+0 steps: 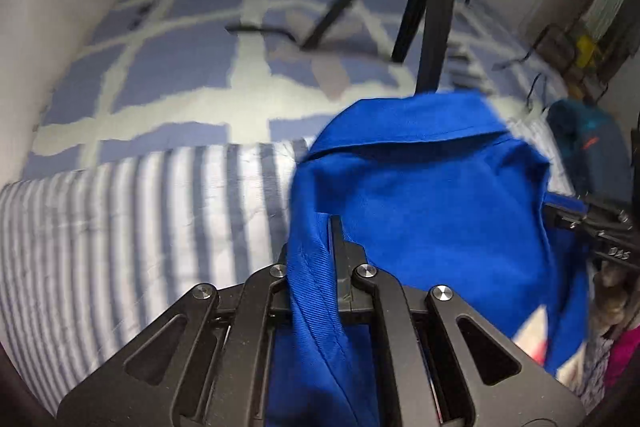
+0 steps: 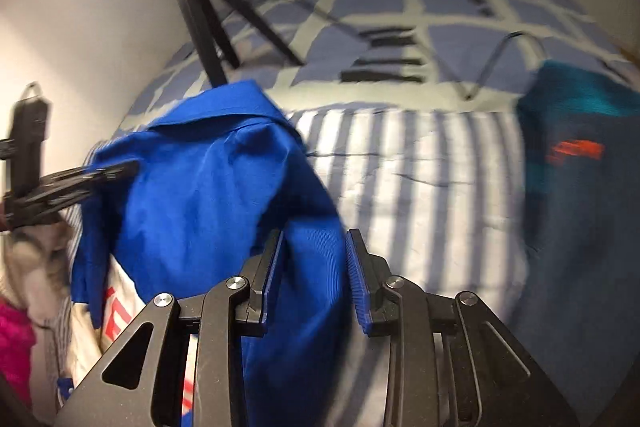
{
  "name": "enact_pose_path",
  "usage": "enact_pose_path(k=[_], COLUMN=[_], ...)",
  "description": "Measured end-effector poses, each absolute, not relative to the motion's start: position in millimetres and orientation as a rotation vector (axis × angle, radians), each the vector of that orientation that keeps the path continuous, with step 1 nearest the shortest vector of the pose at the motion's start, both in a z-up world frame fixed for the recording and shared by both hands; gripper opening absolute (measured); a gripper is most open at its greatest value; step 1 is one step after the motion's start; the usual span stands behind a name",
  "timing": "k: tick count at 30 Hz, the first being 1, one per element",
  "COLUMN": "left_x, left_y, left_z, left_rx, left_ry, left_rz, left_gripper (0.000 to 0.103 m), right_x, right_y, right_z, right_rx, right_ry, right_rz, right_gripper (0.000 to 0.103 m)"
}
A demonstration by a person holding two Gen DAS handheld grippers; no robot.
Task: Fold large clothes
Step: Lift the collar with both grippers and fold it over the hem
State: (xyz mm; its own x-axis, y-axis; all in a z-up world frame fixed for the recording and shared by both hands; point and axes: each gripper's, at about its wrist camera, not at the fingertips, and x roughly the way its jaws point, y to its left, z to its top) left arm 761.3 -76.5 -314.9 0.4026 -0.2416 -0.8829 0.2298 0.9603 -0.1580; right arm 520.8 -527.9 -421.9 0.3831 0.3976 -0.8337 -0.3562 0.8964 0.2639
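Note:
A royal-blue collared garment [image 1: 420,195] hangs in the air above the bed, collar at the top. My left gripper [image 1: 320,247] is shut on a fold of its edge; the cloth drapes over the jaws and hides one finger. The right wrist view shows the same garment [image 2: 200,195] and my left gripper [image 2: 100,173] holding its far left side. My right gripper [image 2: 314,263] has its jaws apart, with blue cloth hanging between them against the left pad [image 2: 274,263]. The right pad [image 2: 358,279] stands free of the cloth.
A striped white-and-blue sheet [image 1: 160,211] lies over a blue-and-white checked bedspread [image 1: 192,39]. A black tripod [image 1: 436,7] stands on the bed. A teal garment [image 2: 580,187] lies at the right. A pink cloth [image 2: 12,339] and white printed fabric [image 2: 116,311] lie at the left.

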Motion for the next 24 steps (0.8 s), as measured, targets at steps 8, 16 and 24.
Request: enact_pose_path(k=[8,16,24], left_x=[758.2,708.0,592.3], left_y=[-76.9,-65.4,-54.4], left_z=[-305.8,-240.2,-164.6], left_rx=[0.011,-0.107,-0.132], left_ry=[1.071,0.942,0.836], left_rz=[-0.338,-0.394,-0.412], left_gripper=[0.002,0.0,0.0], right_x=[516.9,463.3,370.8], right_y=[-509.4,-508.6,-513.2], right_z=[-414.1,-347.7,-281.2], right_rx=[0.003,0.013,-0.029], right_ry=[1.007,0.854,0.782], right_rz=[0.522,0.512,0.526], right_gripper=[0.006,0.005,0.005])
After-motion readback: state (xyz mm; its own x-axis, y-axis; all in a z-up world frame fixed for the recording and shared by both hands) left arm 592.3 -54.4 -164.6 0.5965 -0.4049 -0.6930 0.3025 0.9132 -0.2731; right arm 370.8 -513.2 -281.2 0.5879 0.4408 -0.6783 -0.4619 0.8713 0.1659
